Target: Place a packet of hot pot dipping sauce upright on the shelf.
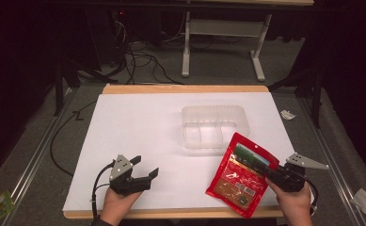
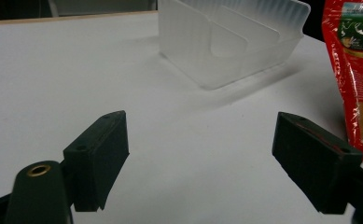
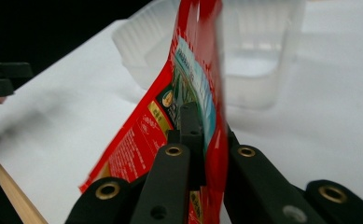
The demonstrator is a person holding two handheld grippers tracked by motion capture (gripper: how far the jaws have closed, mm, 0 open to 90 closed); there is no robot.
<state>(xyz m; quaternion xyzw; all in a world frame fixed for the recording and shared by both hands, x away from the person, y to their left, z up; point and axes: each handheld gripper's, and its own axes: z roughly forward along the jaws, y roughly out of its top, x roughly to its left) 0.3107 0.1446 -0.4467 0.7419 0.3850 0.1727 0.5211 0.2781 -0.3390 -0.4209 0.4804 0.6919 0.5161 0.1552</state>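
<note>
Left gripper (image 1: 145,168) rests low on the table (image 1: 138,122), jaws wide and empty. Right gripper (image 1: 270,170) clamps the red pouch (image 1: 239,176) near the divided tray (image 1: 213,123); it looks light, floppy and slick, so grip the edge.

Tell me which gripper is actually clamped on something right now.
The right gripper, shut on the red snack pouch and holding it off the white table. The left gripper has its jaws wide apart with nothing between them.
</note>
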